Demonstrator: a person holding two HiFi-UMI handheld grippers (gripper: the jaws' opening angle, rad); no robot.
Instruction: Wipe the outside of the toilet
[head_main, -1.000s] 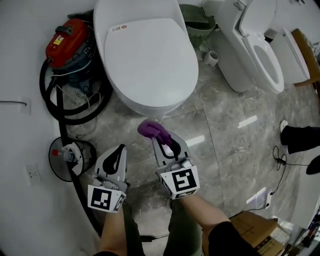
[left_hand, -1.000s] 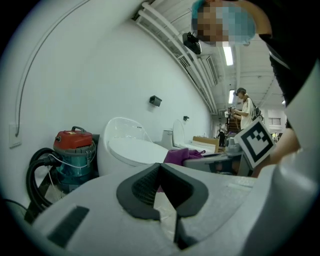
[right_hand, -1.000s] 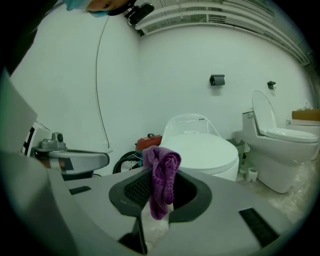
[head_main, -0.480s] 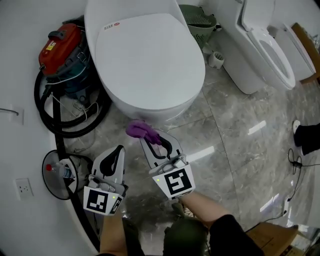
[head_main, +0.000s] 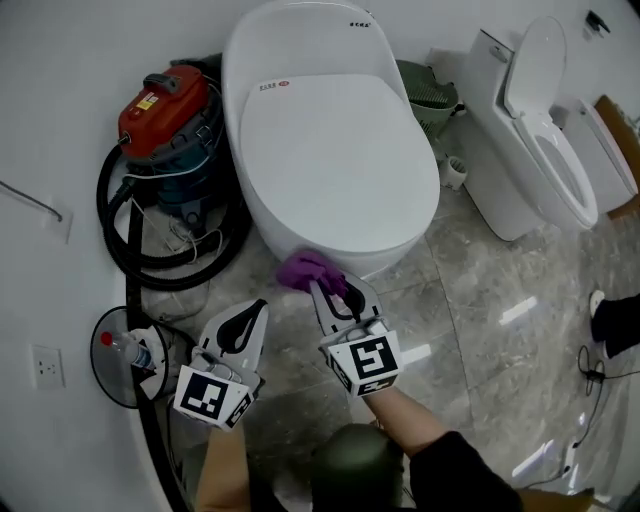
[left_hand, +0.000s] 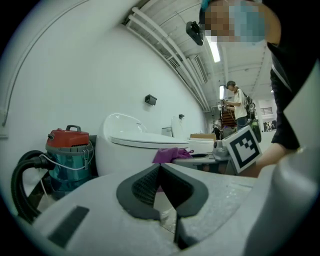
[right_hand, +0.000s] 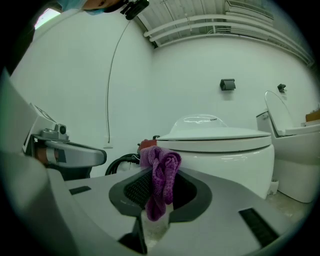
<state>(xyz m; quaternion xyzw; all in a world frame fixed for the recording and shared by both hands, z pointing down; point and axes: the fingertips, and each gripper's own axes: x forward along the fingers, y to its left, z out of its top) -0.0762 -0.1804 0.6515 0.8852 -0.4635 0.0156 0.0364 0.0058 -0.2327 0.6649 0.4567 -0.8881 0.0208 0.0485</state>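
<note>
The cloth (head_main: 306, 268) is clamped in the right tool (head_main: 330, 292) just beside the near side of the toilet (head_main: 335, 160), ready for wiping; the left tool (head_main: 255, 310) is closed and empty.

toilet (head_main: 330, 160): plain white, small red mark on lid. cloth (head_main: 305, 268): purple. left gripper (head_main: 255, 308) & right gripper (head_main: 325, 288): white shells, black pads, b/w square-marker print. vac (head_main: 160, 105): red top, teal drum, black hose (head_main: 112, 235). floor (head_main: 470, 330): grey marble, pale veins. basket (head_main: 428, 92): green. 2nd toilet (head_main: 545, 150) & wall (head_main: 60, 90): white. bottle (head_main: 122, 347): red cap.
</note>
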